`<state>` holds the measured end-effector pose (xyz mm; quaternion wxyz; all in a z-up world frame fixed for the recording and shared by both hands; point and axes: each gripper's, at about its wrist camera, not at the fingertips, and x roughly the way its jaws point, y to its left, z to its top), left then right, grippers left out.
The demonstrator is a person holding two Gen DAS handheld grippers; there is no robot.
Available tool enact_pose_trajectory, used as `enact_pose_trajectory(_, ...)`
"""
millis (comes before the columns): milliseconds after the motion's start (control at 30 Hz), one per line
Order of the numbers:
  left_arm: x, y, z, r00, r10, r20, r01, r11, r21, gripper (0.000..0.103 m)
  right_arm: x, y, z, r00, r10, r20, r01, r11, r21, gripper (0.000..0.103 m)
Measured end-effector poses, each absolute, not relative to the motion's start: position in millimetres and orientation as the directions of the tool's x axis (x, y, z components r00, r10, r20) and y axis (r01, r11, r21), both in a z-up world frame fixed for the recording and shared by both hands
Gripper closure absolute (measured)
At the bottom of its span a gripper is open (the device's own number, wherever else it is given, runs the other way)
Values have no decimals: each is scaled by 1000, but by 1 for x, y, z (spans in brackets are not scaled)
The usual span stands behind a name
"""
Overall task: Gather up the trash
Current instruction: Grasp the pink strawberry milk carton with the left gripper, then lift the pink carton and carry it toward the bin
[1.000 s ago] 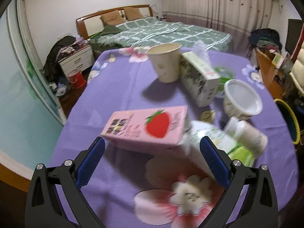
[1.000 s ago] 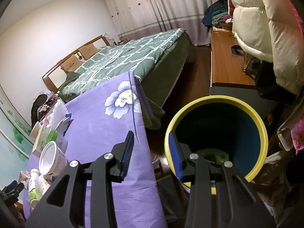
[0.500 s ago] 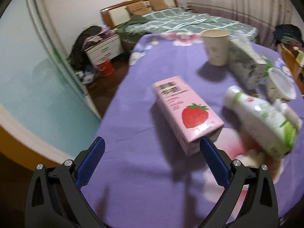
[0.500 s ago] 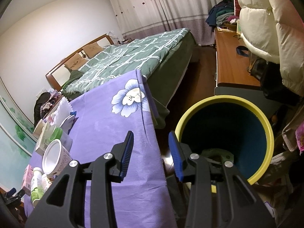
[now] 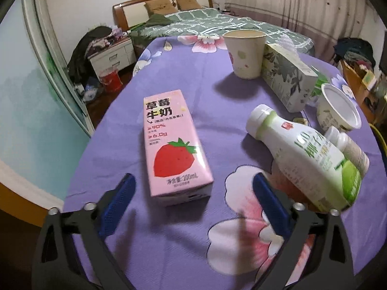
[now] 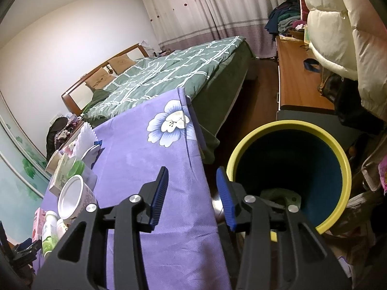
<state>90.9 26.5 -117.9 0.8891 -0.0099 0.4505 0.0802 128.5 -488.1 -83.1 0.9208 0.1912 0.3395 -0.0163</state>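
Observation:
A pink strawberry milk carton (image 5: 173, 145) lies flat on the purple flowered tablecloth (image 5: 183, 72). My left gripper (image 5: 193, 186) points down at it, its jaws closing. The carton's near end sits between the blue pads (image 5: 116, 205), which do not touch it. A white and green bottle (image 5: 307, 159) lies to the right, with a small bottle (image 5: 350, 152) behind it. My right gripper (image 6: 191, 171) hovers open and empty over the table's edge, beside a yellow-rimmed blue bin (image 6: 338, 159) on the floor. Some rubbish (image 6: 280, 195) lies in the bin's bottom.
A paper cup (image 5: 245, 53), a tissue box (image 5: 287, 82) and a white tub (image 5: 338, 113) stand further back on the table. Beyond are a bed (image 5: 217, 24), a nightstand (image 5: 111, 55) and a wooden desk (image 6: 297, 77). A white padded coat (image 6: 338, 36) hangs above the bin.
The left gripper has swung round and come down closer to the pink carton, which now lies lengthwise between its narrowing fingers. The right gripper has stayed by the bin.

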Motion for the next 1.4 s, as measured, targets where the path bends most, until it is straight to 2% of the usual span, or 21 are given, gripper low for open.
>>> enact_pose_trajectory(300, 103, 43, -132, 557, 149, -817, -226, 974, 23, 33, 126, -495, -87, 768, 92, -633, 174, 922, 346, 63)
enact_pose_trajectory(367, 103, 45, -134, 554, 136, -821, -220, 975, 13, 48, 126, -495, -88, 766, 95, -635, 173, 922, 346, 63)
enact_pose_trajectory(567, 96, 42, -128, 597, 123, -793, -170, 985, 25, 50, 126, -492, -87, 765, 97, -636, 167, 925, 342, 63)
enact_pose_trajectory(1400, 65, -3, -12, 769, 56, -637, 12, 995, 101, 52, 114, -505, -83, 782, 89, -617, 182, 914, 362, 63)
